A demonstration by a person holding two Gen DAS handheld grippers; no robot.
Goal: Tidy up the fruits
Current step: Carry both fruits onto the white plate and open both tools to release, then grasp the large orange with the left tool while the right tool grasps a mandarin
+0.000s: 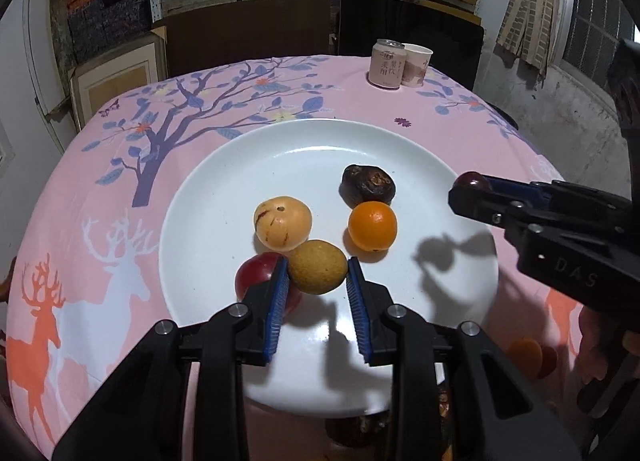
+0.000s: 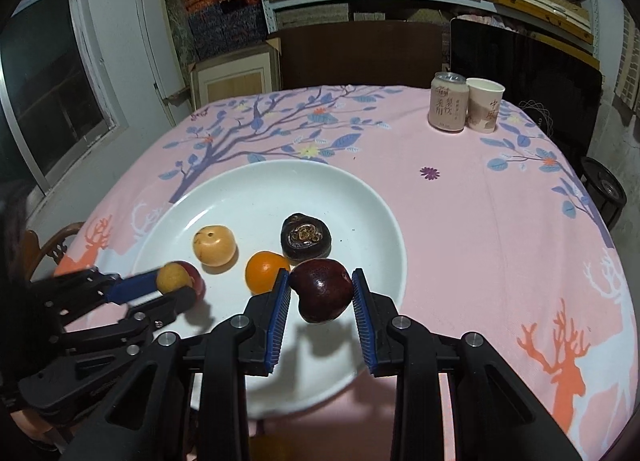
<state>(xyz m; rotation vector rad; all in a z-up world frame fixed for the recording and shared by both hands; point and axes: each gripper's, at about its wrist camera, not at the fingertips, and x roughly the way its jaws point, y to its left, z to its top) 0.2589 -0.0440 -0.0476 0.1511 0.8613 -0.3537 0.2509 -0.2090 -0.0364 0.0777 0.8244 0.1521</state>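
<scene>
plate (image 1: 224, 197) white | tablecloth (image 1: 360, 101) pink, deer-and-tree print | orange (image 1: 372, 225) orange

White plate (image 1: 224, 181) on pink cloth w/ pale yellow fruit (image 1: 282, 223), orange (image 1: 372, 225), wrinkled dark fruit (image 1: 368, 185), red fruit (image 1: 258, 276) lying apart, tan fruit (image 1: 317, 267) and dark-red fruit (image 2: 322, 289) held above it

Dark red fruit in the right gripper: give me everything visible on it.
The dark red fruit is round, glossy and maroon, nearly black, with a smooth skin and small highlights. The right gripper holds it, its blue ribbed pads pressing on both sides. In the right wrist view it appears above the near rim of the white plate, casting a shadow there, just in front of the orange and the wrinkled dark fruit. No stem shows.
</scene>
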